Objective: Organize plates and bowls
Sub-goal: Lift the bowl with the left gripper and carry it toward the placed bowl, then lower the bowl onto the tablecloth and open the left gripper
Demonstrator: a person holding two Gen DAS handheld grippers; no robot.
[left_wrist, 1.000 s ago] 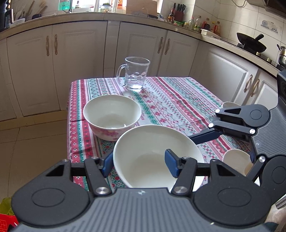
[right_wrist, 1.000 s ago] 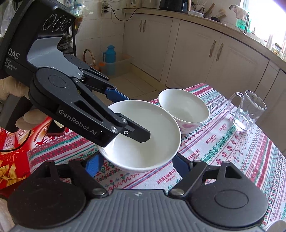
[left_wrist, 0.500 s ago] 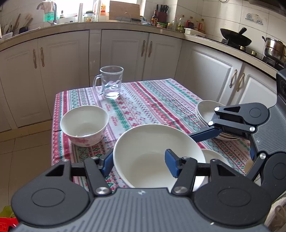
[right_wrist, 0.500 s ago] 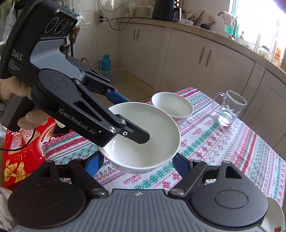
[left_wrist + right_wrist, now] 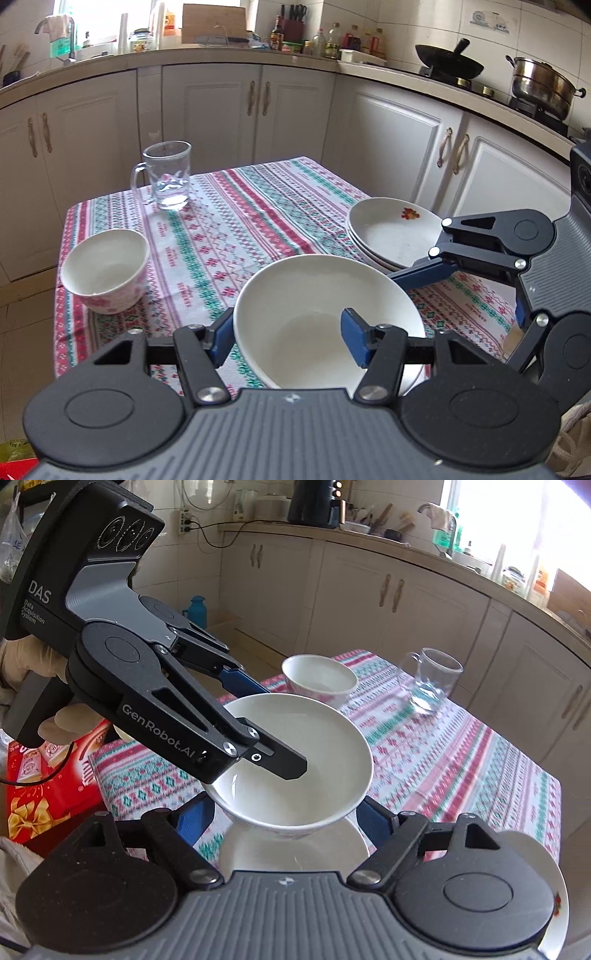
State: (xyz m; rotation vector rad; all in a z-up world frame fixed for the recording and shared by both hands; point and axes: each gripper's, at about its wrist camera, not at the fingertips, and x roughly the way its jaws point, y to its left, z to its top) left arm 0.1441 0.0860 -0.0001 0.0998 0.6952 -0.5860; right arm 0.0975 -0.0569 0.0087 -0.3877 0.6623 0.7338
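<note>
My left gripper point(image 5: 288, 338) is shut on the rim of a large white bowl point(image 5: 325, 317), one finger outside and one inside, and holds it above the table. In the right wrist view the same bowl point(image 5: 295, 760) hangs over another white bowl point(image 5: 295, 845) on the cloth. My right gripper point(image 5: 284, 816) is open, its blue pads point(image 5: 373, 821) on either side of the held bowl's base; I cannot tell if they touch it. A stack of white plates point(image 5: 391, 232) stands to the right. A small floral bowl point(image 5: 105, 269) sits at the left.
A glass mug point(image 5: 166, 177) stands at the far side of the patterned tablecloth point(image 5: 236, 221). Kitchen cabinets point(image 5: 210, 107) ring the table. A red box point(image 5: 40, 797) lies on the floor beside the table's left edge.
Both grippers have carried the large bowl to the right across the table. The plate stack has come into view and the small floral bowl has dropped back to the left. A second bowl now lies beneath.
</note>
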